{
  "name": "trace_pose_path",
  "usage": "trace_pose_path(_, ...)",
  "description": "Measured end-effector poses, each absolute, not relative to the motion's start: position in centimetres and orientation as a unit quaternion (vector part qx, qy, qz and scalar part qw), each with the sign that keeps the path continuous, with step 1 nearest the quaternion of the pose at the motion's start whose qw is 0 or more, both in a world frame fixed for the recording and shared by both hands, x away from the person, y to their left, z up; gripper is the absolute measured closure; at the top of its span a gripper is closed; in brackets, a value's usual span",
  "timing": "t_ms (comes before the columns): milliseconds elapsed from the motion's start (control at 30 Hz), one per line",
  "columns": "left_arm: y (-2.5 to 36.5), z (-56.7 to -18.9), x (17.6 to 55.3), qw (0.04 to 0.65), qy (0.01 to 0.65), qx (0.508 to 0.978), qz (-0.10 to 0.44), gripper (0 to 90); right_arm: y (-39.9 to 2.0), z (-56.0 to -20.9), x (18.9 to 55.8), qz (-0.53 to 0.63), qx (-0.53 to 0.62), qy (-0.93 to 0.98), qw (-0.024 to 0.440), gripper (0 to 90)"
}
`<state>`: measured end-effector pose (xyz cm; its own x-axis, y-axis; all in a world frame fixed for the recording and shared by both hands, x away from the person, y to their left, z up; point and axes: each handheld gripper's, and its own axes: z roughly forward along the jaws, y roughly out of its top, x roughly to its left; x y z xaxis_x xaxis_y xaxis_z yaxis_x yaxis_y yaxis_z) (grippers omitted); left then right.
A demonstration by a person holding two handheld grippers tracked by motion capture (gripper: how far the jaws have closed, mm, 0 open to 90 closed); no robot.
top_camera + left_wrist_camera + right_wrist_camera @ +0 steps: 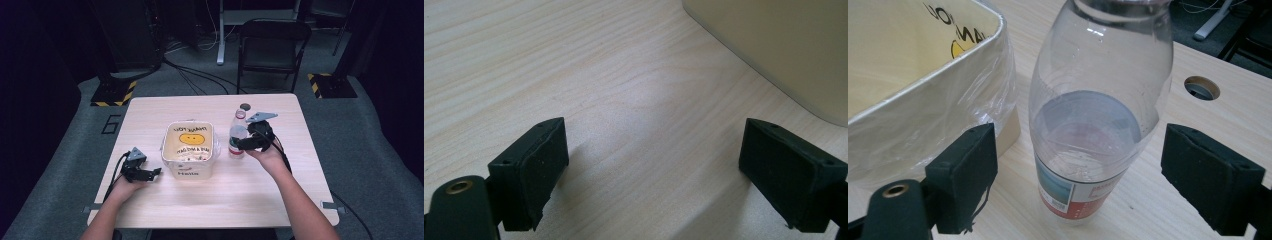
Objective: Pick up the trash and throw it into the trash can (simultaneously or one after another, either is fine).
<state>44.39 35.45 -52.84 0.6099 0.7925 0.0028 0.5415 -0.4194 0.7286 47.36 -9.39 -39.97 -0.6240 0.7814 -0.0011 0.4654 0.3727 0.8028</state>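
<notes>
Right tool (243, 143) above pale wooden table (260, 190)

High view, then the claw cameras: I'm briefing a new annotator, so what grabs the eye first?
A cream bin lined with a smiley-face bag sits mid-table. Just right of it stands a clear plastic bottle, upright, between the open jaws of the right claw. The left claw rests open over bare wood beside the bin.

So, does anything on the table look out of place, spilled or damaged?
Nothing serious. The bottle stands upright beside the bin with no spill around it. Only the left pad of the right gripper has a frayed lower edge, and the plastic liner is crumpled over the bin's rim.
</notes>
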Motion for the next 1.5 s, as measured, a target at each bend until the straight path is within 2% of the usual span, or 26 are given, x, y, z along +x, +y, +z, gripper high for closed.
trace_pose_path(900, 35.5, -52.8, 44.4, 0.356, 0.404, 0.824, 0.177, 12.1, -8.7, -42.0, 49.4, 0.403, 0.416, 0.792, 0.194, 14.6)
trace_pose_path(1000, 35.5, -52.8, 44.4, 0.356, 0.404, 0.824, 0.177, 12.1, -8.7, -42.0, 49.4, 0.404, 0.417, 0.79, 0.197, 16.0)
trace_pose_path(1167, 35.5, -52.8, 44.4, 0.356, 0.404, 0.824, 0.177, 12.1, -8.7, -42.1, 49.5, 0.408, 0.412, 0.791, 0.196, 24.4)
trace_pose_path(1500, 35.5, -52.8, 44.4, 0.355, 0.405, 0.824, 0.176, 12.1, -8.5, -42.1, 49.3, 0.404, 0.401, 0.797, 0.203, 25.3)
